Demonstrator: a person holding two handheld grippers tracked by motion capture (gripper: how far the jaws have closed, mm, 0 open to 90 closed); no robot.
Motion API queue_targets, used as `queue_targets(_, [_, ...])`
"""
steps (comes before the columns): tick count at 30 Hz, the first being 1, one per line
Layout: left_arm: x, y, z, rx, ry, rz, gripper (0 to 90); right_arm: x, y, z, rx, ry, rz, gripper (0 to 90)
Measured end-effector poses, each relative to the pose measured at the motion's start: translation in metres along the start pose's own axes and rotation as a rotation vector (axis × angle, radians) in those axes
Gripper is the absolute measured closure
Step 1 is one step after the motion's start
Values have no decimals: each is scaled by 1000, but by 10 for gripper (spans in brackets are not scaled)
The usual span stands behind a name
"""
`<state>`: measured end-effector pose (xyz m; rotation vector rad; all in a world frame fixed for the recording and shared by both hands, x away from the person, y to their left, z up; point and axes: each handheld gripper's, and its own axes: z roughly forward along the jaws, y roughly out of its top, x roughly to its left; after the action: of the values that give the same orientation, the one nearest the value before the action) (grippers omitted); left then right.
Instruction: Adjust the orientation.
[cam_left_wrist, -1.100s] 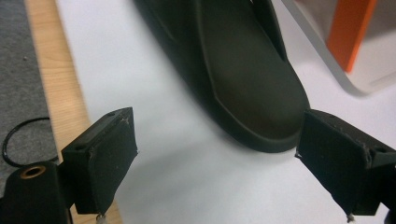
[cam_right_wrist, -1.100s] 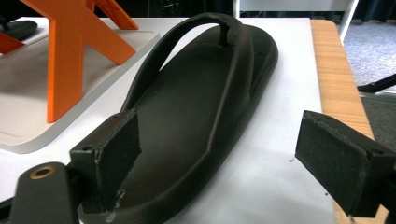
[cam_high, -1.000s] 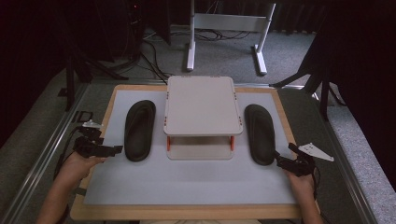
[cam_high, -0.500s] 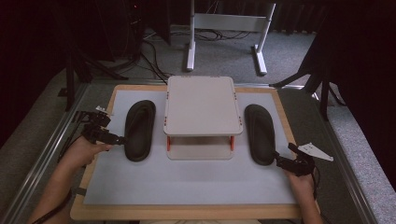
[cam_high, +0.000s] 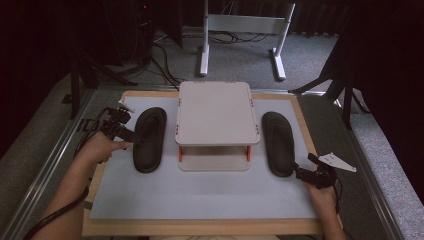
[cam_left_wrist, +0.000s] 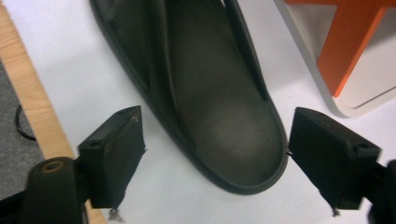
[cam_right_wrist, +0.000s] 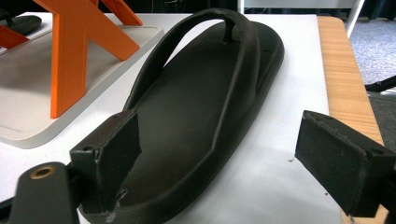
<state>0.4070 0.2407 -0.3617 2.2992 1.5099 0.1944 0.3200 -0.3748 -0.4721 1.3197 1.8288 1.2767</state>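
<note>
Sandals flank me: my left gripper (cam_left_wrist: 212, 161) gapes around the left sandal (cam_high: 149, 139) at mid-left, right gripper (cam_right_wrist: 224, 163) likewise wide; a shallow bite on soft rubber could slip.

Dim room, bright tabletop, soft high-view blur.

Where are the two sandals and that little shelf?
Left sandal (cam_high: 149, 140): high view, footbed middle.
Right sandal (cam_high: 278, 142): high view, footbed middle.
Shelf (cam_high: 216, 111): high view, middle of its top.
</note>
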Motion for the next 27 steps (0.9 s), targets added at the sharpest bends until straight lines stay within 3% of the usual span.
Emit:
queue_targets(5, [2, 15, 6, 16, -9, -19, 223, 0, 0, 0, 4, 2, -6, 134])
queue_targets(13, [18, 40, 18, 37, -21, -74, 314, 1, 0, 1, 12, 5, -13, 140])
queue_targets(17, [26, 44, 23, 24, -56, -101, 345, 1, 0, 1, 17, 7, -13, 140])
queue_targets(25, [39, 48, 44, 44, -32, -133, 365, 2, 0, 3, 27, 8, -24, 140])
queue_targets(27, [42, 48, 52, 36, -56, -145, 384, 2, 0, 3, 28, 8, -25, 140])
